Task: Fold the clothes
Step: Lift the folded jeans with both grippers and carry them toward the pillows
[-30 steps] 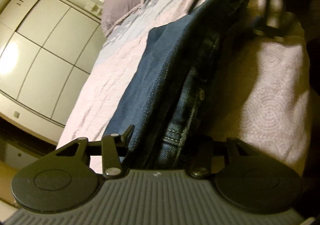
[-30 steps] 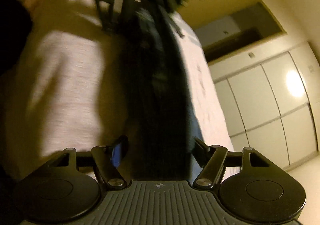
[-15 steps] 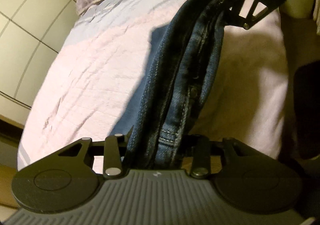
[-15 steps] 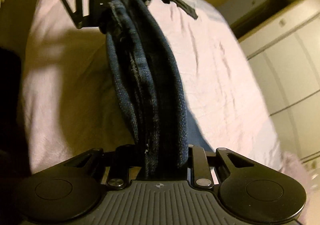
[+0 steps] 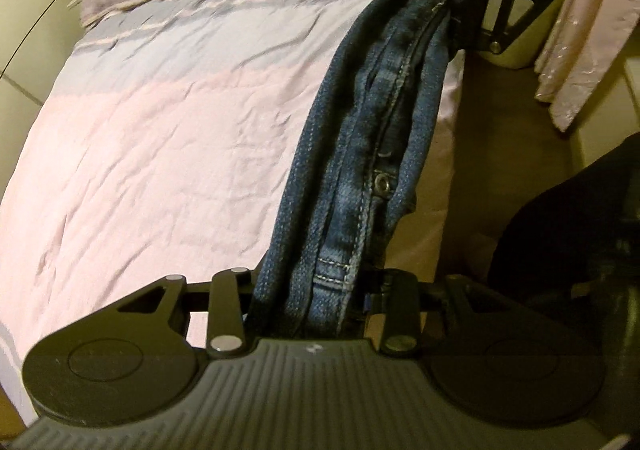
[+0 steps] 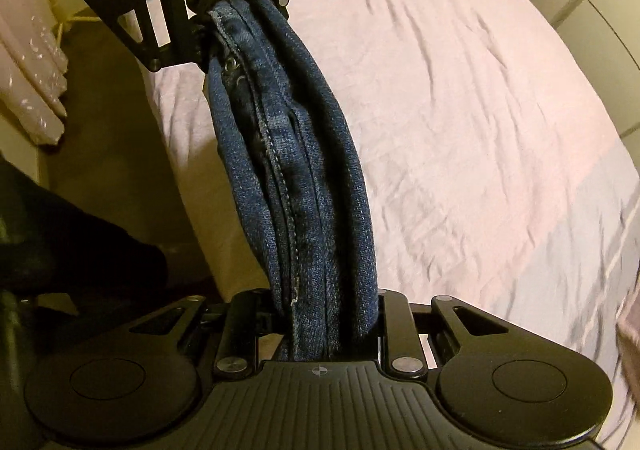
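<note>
Dark blue denim jeans (image 5: 360, 153) held taut in the air between both grippers, over the near edge of the pink-quilted bed (image 5: 160, 137).

Left gripper (image 5: 312, 290) and right gripper (image 6: 320, 314): jaws clamped on opposite ends of the bunched waistband. Judgement: carrying or positioning step; next, lowering it flat onto the bed.

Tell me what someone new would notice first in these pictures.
The blue jeans, bunched lengthwise and stretched in the air between the two claws, fill the middle of both views. The left claw and right claw are each shut on one end. Beneath lies a bed with a wrinkled pink cover.
</note>
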`<state>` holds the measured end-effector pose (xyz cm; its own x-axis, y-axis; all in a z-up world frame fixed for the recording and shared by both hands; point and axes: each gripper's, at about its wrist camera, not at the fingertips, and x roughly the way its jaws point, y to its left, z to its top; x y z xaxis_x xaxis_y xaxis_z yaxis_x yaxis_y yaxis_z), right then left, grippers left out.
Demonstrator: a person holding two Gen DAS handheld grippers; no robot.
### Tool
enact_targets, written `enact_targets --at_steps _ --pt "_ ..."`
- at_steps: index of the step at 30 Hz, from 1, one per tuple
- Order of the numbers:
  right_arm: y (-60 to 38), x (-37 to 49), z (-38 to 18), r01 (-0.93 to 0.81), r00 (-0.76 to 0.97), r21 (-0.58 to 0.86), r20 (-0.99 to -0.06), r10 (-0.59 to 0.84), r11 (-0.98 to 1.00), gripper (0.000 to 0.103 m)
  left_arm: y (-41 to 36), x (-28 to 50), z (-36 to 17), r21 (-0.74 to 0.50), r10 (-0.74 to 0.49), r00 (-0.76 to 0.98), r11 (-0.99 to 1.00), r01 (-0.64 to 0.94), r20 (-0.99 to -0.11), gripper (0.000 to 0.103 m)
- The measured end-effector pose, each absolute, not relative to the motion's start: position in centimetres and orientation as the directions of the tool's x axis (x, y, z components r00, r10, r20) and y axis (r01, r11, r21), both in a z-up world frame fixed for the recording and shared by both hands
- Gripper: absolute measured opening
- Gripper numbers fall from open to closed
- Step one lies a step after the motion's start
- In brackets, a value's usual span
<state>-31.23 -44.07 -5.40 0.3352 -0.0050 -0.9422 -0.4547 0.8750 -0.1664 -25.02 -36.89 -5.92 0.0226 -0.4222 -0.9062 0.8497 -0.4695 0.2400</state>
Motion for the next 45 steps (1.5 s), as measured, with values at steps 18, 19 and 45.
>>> enact_targets --at_steps 18,19,45 --pt "-45.7 -38.9 0.4 -0.036 0.293 -0.269 -0.924 -0.247 0.963 0.023 -45.9 -31.2 -2.8 0.314 -0.487 -0.162 -0.747 0.586 -0.858 0.035" --pt "-45.7 -39.5 0.5 -0.011 0.285 -0.269 -0.924 -0.254 0.963 0.023 -46.4 -31.9 -2.9 0.312 -0.483 -0.174 -0.761 0.569 -0.858 0.035" --pt "-63.7 -62.8 1.8 0.145 0.287 -0.229 -0.921 -0.262 0.963 0.023 -63.3 -54.2 -2.1 0.318 -0.454 -0.189 -0.812 0.489 -0.871 0.035"
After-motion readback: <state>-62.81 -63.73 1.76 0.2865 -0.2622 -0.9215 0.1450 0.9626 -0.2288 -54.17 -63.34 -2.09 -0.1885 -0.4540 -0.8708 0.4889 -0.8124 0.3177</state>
